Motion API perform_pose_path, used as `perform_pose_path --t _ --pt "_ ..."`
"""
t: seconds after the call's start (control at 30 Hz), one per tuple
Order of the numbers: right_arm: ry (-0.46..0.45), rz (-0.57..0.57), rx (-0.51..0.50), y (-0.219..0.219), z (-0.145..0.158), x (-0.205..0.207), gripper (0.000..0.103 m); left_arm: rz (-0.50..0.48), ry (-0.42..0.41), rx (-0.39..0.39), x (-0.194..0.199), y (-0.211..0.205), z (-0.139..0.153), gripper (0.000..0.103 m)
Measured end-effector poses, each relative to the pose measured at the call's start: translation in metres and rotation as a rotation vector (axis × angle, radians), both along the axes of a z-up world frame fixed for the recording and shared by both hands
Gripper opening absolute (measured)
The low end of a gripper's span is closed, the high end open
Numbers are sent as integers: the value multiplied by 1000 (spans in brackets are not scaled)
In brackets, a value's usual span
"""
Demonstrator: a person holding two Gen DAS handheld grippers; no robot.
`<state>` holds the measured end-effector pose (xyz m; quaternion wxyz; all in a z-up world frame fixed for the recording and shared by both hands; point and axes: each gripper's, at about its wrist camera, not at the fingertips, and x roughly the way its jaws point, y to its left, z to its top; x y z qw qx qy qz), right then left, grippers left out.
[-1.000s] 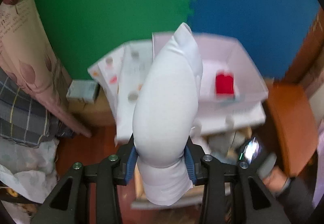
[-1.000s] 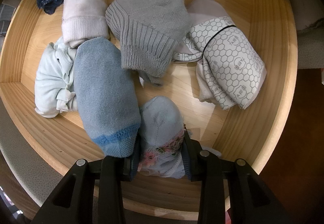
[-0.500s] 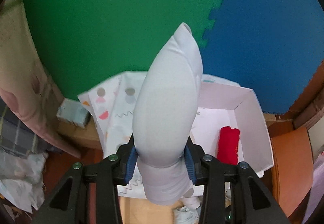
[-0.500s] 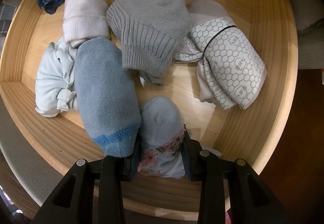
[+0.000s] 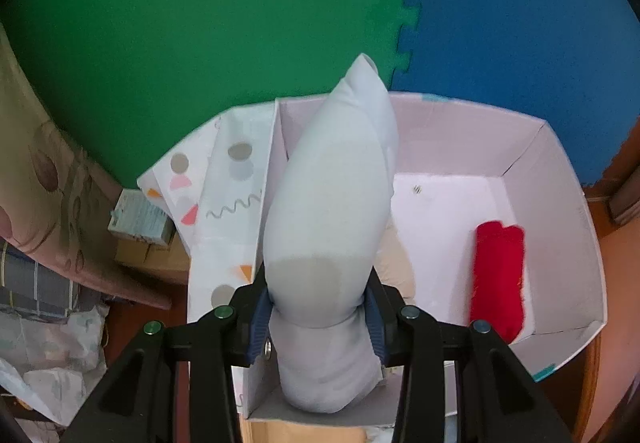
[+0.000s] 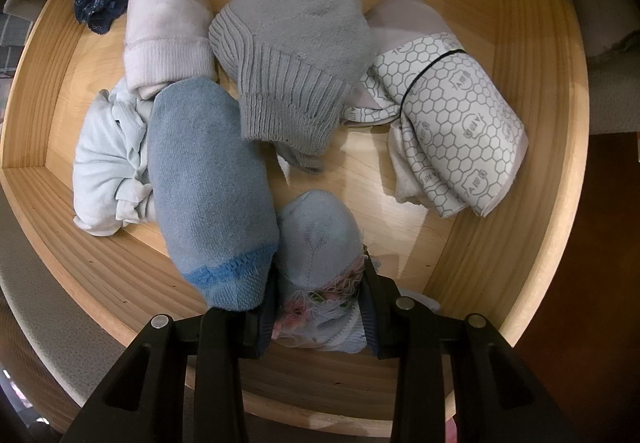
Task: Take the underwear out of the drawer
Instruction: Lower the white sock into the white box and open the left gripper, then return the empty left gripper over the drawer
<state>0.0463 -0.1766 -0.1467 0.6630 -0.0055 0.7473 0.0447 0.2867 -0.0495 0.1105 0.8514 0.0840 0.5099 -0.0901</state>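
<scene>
Two rolls gripped, one over the box, one in the drawer.

Left gripper (image 5: pixel 318 317) clamping pale roll (image 5: pixel 328 211), long axis pointing away over white box (image 5: pixel 560 179); right gripper (image 6: pixel 318 309) squeezing light-blue roll (image 6: pixel 318 243) inside wooden drawer (image 6: pixel 536 83), lower ends hidden behind jaws.

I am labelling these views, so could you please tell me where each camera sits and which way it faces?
Left wrist: on the left gripper, looking steeply down past its fingers, shut on a white roll, over a box holding a red roll.
Right wrist: on the right gripper, looking straight down into the drawer, fingers shut on a blue roll.
Shared: nothing but each gripper's like black frame.
</scene>
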Motion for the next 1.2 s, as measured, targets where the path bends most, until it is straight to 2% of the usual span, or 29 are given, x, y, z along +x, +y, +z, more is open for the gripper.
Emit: perform_pose_path --t 0.23,0.43,0.53,0.63,0.87,1.03,1.2 --pt "0 3 1 -3 0 -1 33 -2 6 15 -2 -2 -6 48" --pt "-1 3 1 -4 0 -1 33 15 45 -15 -2 0 -5 53" --pt "0 3 1 -4 1 -1 33 8 36 -33 -8 1 2 54" --pt "0 3 1 -5 1 0 33 -3 1 -41 -17 3 14 59" --pt "0 3 1 -5 2 0 34 -32 -32 -56 -50 15 33 59" --pt "1 1 1 -5 0 1 34 -46 -33 -49 -78 30 29 59" --pt "0 1 1 -5 0 1 33 -65 -72 -25 -108 45 15 59"
